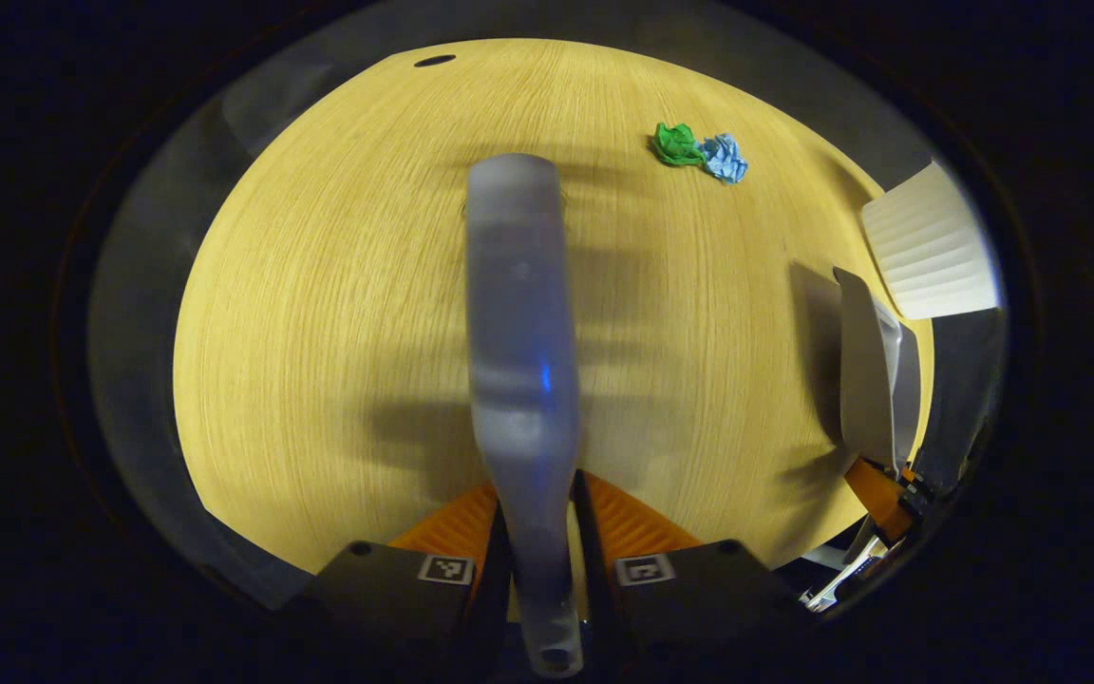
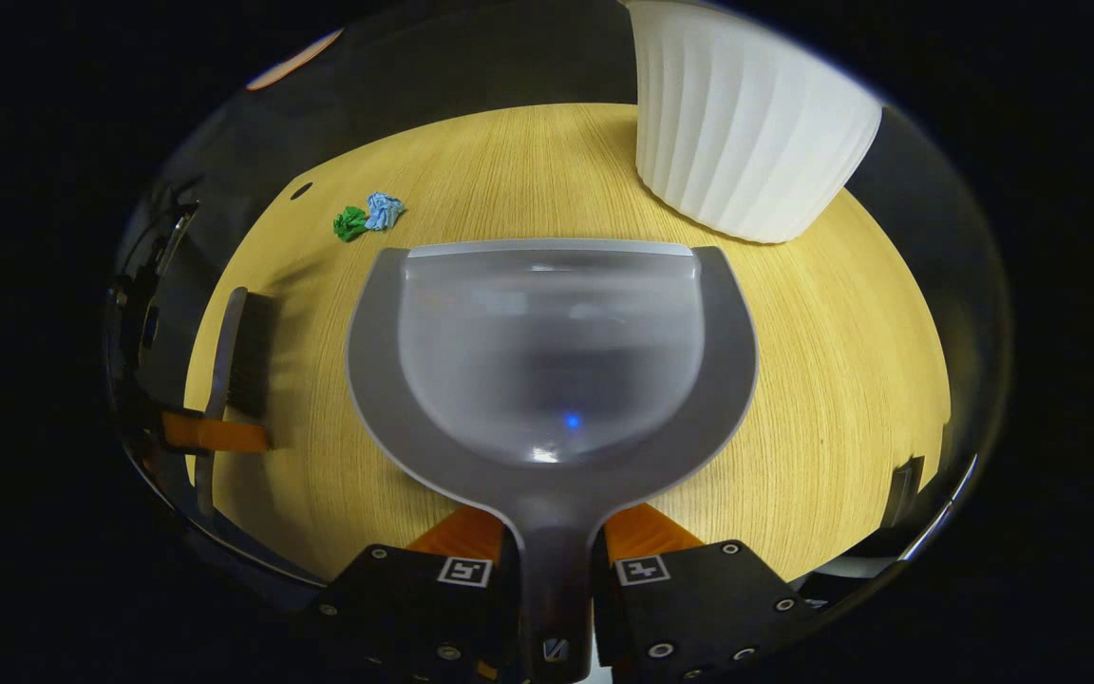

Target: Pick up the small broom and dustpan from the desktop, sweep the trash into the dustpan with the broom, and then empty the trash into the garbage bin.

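Between the left tongs (image 1: 539, 532) sits the broom (image 1: 520, 361), clenched by its handle, with the rest of it sticking straight out ahead over the bench (image 1: 319, 332). Ahead of those tongs and off to the right, two little trash wads lie touching each other, a green wad (image 1: 676, 144) and a blue wad (image 1: 726, 158). Farther right you can see the bin (image 1: 932, 242), ribbed and white, at the bench edge.

Right tongs (image 2: 552, 551) are clamped on the dustpan (image 2: 552, 380) handle, pan spread out flat in front of them, just over or on the bench, can't tell which. The bin stands just beyond the pan, up and to the right. The wads are ahead-left of these tongs, well apart from the pan's lip. Off to the far left of the right gripper view, the broom shows side-on with its dark bristles pointing toward the pan.
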### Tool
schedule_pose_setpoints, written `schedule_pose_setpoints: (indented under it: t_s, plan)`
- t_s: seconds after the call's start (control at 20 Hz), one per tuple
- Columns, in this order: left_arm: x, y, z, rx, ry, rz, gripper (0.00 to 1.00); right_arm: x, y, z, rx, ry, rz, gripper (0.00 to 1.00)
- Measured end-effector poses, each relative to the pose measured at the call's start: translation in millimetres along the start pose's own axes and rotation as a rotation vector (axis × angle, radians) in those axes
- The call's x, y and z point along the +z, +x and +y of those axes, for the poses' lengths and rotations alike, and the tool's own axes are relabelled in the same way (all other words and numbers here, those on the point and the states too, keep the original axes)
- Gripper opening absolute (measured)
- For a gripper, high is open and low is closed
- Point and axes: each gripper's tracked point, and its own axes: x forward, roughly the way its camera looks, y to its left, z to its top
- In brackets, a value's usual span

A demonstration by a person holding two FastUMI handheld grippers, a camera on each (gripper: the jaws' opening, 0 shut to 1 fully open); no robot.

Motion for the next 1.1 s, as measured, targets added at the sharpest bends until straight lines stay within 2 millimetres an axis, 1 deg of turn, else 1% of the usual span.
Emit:
schedule_pose_setpoints:
  t_s: [0.05,0.1,0.25,0.3,0.4,0.45,0.55,0.65,0.8,0.95,1.05,1.1]
  plan:
    - [3,-5,2,0.003,0.004,0.000,0.33,0,0,1,0.000,-0.002,-0.001,0.33]
    - [6,-2,1,-0.002,0.013,-0.001,0.31,-1,0,1,0.000,-0.005,-0.002,0.33]
    - [8,2,1,0.001,0.032,-0.011,0.29,-1,-1,3,0.002,-0.014,-0.001,0.33]
    - [12,-2,-1,0.001,0.036,-0.015,0.27,-3,0,4,0.002,-0.018,-0.001,0.33]
    - [20,-5,-3,0.009,0.057,-0.035,0.25,-5,-1,5,0.005,-0.025,0.003,0.33]
    - [27,-7,-3,0.014,0.081,-0.050,0.23,-5,-1,6,0.004,-0.031,0.004,0.33]
    - [47,-13,-3,0.024,0.150,-0.071,0.23,-6,-1,6,0.007,-0.049,0.009,0.33]
    - [81,-21,1,0.054,0.255,-0.108,0.23,-5,-2,9,0.013,-0.072,0.016,0.33]
    - [142,-30,3,0.105,0.411,-0.145,0.23,3,-5,12,0.014,-0.144,0.019,0.33]
    - [212,-26,-6,0.159,0.566,-0.161,0.23,16,-9,20,0.020,-0.221,0.024,0.33]
    - [259,-14,-19,0.184,0.651,-0.163,0.23,28,-3,31,0.016,-0.268,0.021,0.33]
    - [269,-26,-24,0.187,0.690,-0.158,0.23,35,2,36,0.012,-0.292,0.017,0.38]
